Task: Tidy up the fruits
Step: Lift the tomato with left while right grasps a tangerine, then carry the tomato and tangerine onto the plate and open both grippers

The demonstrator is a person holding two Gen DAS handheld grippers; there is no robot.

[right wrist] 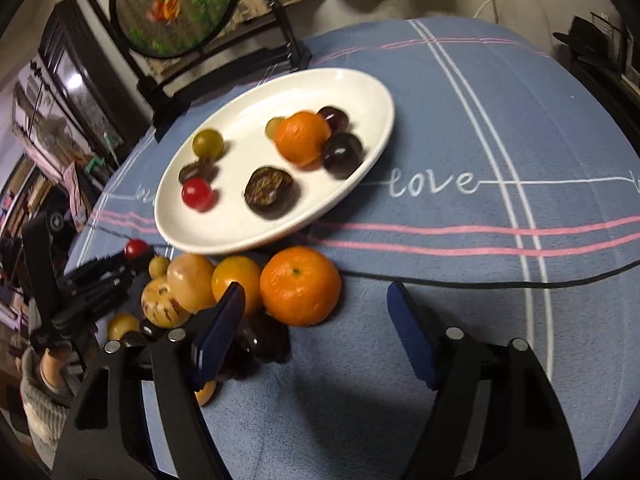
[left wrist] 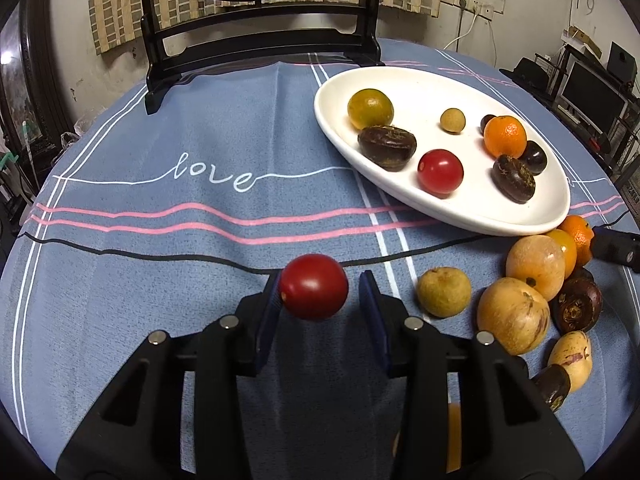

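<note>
**Mira:** Where did you have the tomato at that moment?

**Me:** The red cherry tomato (left wrist: 313,286) sat between the fingers of my left gripper (left wrist: 320,292), lifted clear of the blue tablecloth (left wrist: 160,280). The left pad touched it. On the right I saw a sliver of gap, so I couldn't swear the jaws were fully clamped; I judged they were holding it.

**Mira:** And the right one?

**Me:** My right gripper (right wrist: 316,308) had its jaws wide apart, holding nothing, hovering just beside the loose mandarin (right wrist: 300,285) in the pile below the white oval plate (right wrist: 176,236).

**Mira:** How would you have finished the step?

**Me:** I'd have carried the tomato up and to the right over the plate's near rim, aimed for a bare patch near the other red tomato (left wrist: 440,171), lowered almost to the surface, then eased the jaws apart. It's round and smooth, so a drop from height would probably send it rolling. Light pressure, too; the skin looked soft.

**Mira:** Did the views differ much?

**Me:** Yes. The left wrist camera showed the grip up close and the plate's contents sharply. The right wrist camera was blurred, but it alone showed my left gripper from outside, tomato at its tip, and the dark fruit (right wrist: 260,340) tucked behind the right gripper's left finger.
</note>
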